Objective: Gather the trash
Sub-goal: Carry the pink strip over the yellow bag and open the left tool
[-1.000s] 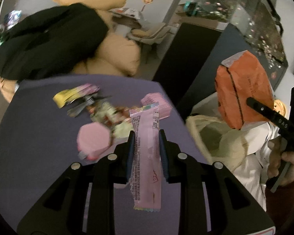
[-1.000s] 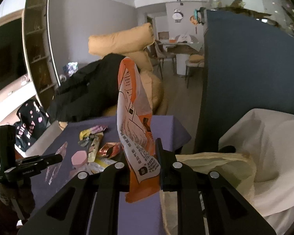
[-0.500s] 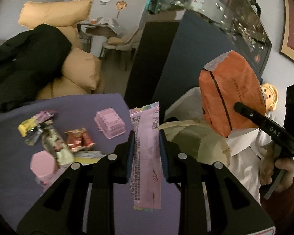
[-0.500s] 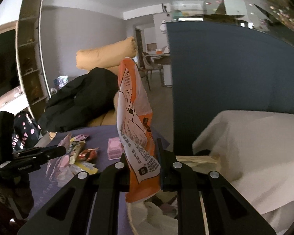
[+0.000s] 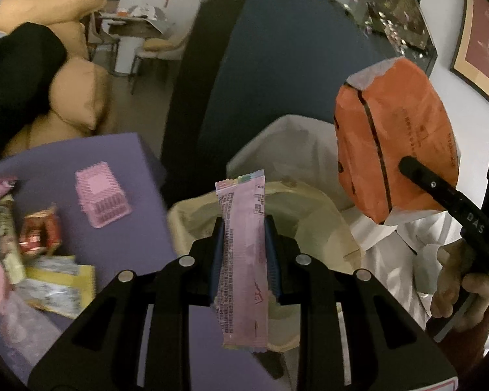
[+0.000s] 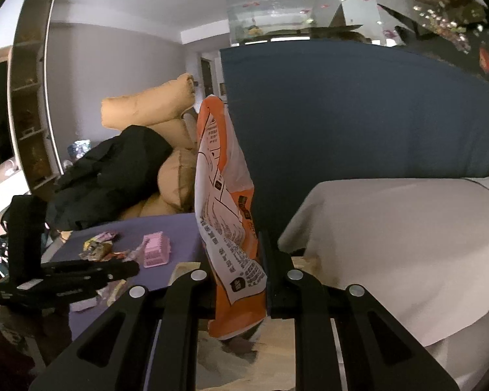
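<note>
My left gripper [image 5: 244,228] is shut on a long pink wrapper [image 5: 243,260] and holds it upright over the open yellowish trash bag [image 5: 313,215]. My right gripper [image 6: 236,244] is shut on an orange and white snack bag [image 6: 225,202], also seen in the left wrist view [image 5: 397,143], above the trash bag's rim [image 6: 185,268]. More trash lies on the purple table [image 5: 81,153]: a pink plastic tray [image 5: 101,195], a red wrapper [image 5: 39,231], a yellow packet [image 5: 58,280] and other wrappers.
A white-covered seat [image 6: 391,244] stands behind the trash bag, with a dark blue partition [image 6: 358,114] behind it. Tan cushions [image 5: 78,97] and a black coat [image 5: 16,75] lie beyond the table. The left gripper shows in the right wrist view [image 6: 127,268].
Both grippers have swung right from the table, carrying their wrappers toward the trash bag. The bag now lies directly under the left gripper's pink wrapper.
</note>
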